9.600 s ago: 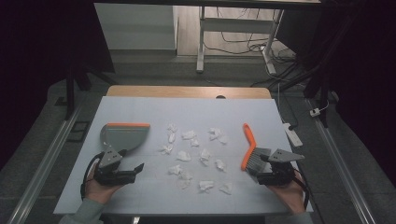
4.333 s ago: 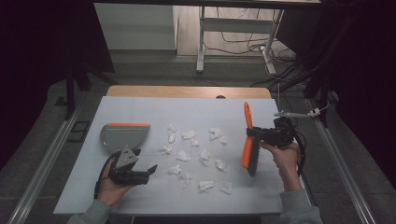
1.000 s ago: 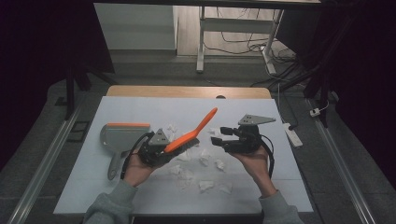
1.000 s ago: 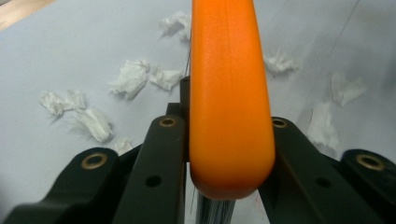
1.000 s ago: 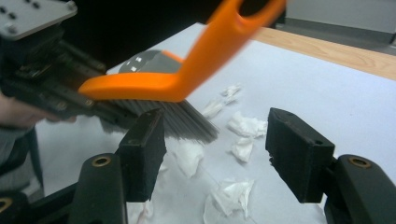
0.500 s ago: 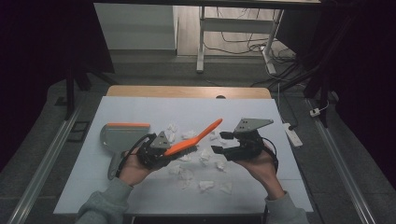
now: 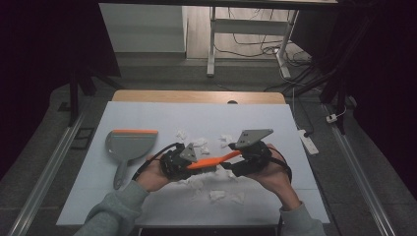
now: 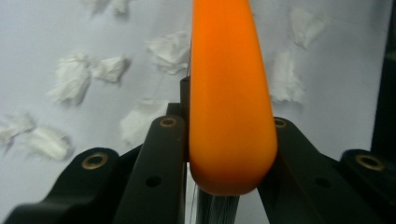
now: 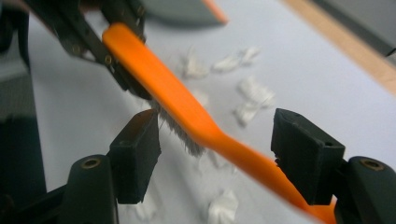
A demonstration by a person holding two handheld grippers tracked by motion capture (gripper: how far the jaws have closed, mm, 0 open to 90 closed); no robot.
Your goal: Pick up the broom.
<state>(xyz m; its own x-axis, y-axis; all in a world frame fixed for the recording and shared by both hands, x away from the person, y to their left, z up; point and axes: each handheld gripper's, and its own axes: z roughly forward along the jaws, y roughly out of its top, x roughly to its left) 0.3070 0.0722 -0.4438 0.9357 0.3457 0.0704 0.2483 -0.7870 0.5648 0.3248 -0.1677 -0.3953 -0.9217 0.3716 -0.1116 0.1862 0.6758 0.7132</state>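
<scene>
Two tongs share the orange brush (image 7: 212, 160): left (image 7: 189, 167) clamped, right (image 7: 235, 164) just opening.

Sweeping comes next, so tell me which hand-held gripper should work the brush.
Left. The left hand-held gripper is clamped on the orange brush at its head end, above the paper scraps. The right hand-held gripper has just been opening; its jaws stand apart around the handle.
</scene>
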